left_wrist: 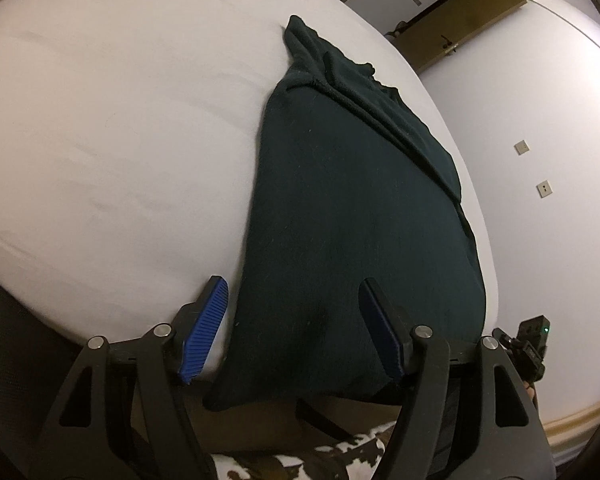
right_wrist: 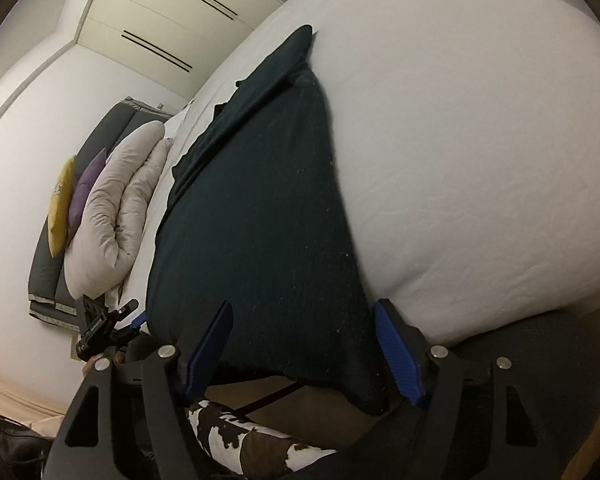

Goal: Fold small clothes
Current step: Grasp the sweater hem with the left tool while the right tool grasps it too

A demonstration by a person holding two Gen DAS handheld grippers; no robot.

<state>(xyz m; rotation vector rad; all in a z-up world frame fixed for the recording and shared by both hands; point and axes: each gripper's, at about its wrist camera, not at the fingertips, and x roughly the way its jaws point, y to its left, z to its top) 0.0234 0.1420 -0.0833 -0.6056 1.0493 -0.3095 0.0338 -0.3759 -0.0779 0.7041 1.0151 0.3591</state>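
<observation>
L gripper [left_wrist: 292,324] open, pads straddling near left corner of the dark garment [left_wrist: 352,208], not pinching it. R gripper [right_wrist: 304,344] open too, near right corner between its pads. Garment lies lengthwise on white bed [left_wrist: 112,128], near hem overhanging edge, far end bunched w/ folds

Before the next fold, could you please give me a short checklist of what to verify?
1. Dark garment lies on the white bed: ok.
2. Near hem flat: not ok, it hangs over the edge.
3. Far end smooth: not ok, bunched.
4. Left gripper open, hem corner between its fingers: ok.
5. Right gripper open, other corner between its fingers: ok.
6. Pads touching cloth: cannot tell.
</observation>
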